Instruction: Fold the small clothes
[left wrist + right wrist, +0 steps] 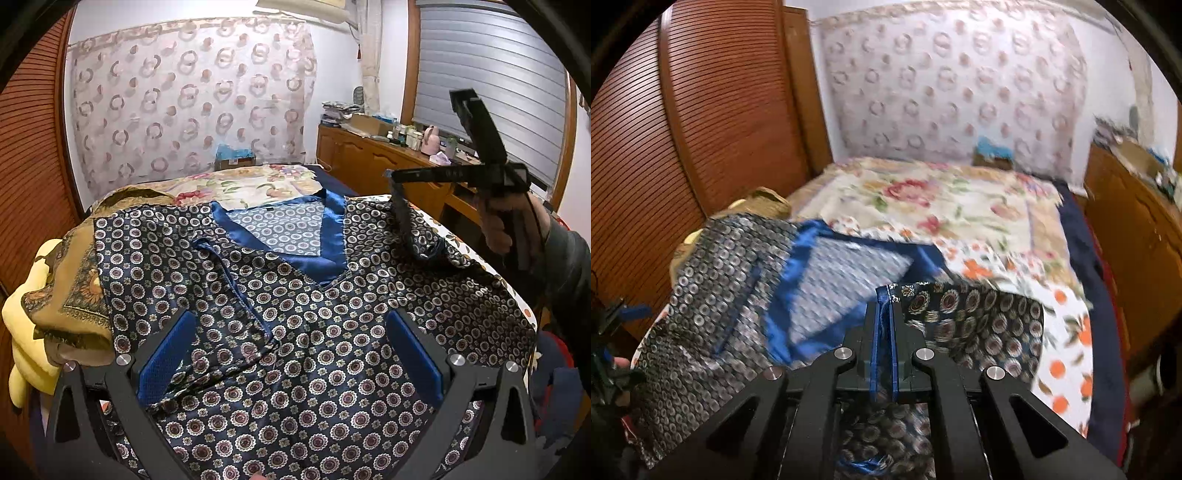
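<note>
Satin-like navy fabric printed with small round medallions makes up a short-sleeved V-neck top with a bright blue collar band (334, 236), spread front-up across a bed covered in a cream floral bedspread (960, 206). One sleeve, on the left in the left wrist view, already lies folded inward over the chest. The right gripper (884, 301), black with blue pads, has its jaws closed on the blue-trimmed hem of the other sleeve (424, 236), lifting that edge off the bed. The left gripper (291, 350) hovers over the lower front of the top with its jaws wide apart, holding nothing; the cloth under it lies flat.

The step in hand appears to be folding this second sleeve inward. To do it well, the pinched hem should travel toward the collar with the cloth kept taut, so the fold line runs straight down from the shoulder. The slippery fabric may slide, so the free gripper could press the body down. A rumpled olive patterned cloth (74, 280) sits just beside the top.
</note>
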`<state>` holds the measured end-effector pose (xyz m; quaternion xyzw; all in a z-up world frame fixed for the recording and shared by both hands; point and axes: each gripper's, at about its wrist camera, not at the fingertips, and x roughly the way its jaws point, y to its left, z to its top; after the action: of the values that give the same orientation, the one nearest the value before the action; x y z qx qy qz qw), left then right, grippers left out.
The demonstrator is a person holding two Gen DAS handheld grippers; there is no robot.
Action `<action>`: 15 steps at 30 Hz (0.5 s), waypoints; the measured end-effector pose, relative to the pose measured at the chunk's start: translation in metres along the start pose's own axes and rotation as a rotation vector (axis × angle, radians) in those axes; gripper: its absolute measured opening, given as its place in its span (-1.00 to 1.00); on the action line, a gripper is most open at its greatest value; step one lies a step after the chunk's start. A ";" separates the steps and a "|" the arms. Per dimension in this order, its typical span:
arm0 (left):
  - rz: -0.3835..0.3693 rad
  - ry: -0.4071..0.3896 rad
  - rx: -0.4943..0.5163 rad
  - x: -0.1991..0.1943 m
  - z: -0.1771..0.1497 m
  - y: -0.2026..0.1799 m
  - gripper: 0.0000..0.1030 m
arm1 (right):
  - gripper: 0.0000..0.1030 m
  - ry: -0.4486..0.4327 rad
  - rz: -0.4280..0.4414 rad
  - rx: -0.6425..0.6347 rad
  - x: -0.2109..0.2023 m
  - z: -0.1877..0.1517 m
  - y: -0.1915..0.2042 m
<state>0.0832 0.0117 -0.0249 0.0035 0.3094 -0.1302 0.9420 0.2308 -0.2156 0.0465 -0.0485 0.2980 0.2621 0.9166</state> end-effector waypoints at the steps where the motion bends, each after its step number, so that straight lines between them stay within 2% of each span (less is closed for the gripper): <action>1: 0.000 -0.001 -0.001 -0.001 -0.001 0.001 1.00 | -0.53 0.001 0.000 -0.005 0.001 0.001 0.004; 2: 0.000 -0.002 -0.002 -0.001 -0.002 0.001 1.00 | -0.44 0.001 -0.006 -0.012 -0.001 0.001 0.006; 6: 0.014 -0.007 -0.009 -0.002 -0.002 0.005 1.00 | -0.42 0.014 -0.058 -0.050 -0.006 -0.009 0.007; 8: 0.023 -0.011 -0.014 -0.002 0.000 0.008 1.00 | -0.11 0.028 -0.090 -0.061 -0.004 -0.015 0.006; 11: 0.033 -0.014 -0.029 -0.002 0.002 0.016 1.00 | 0.16 0.055 -0.154 -0.058 -0.001 -0.023 -0.001; 15: 0.045 0.007 -0.041 0.006 0.006 0.029 1.00 | 0.17 0.096 -0.203 -0.015 0.018 -0.032 -0.023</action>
<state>0.0983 0.0375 -0.0261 -0.0086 0.3152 -0.1028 0.9434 0.2384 -0.2352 0.0083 -0.0976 0.3331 0.1676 0.9228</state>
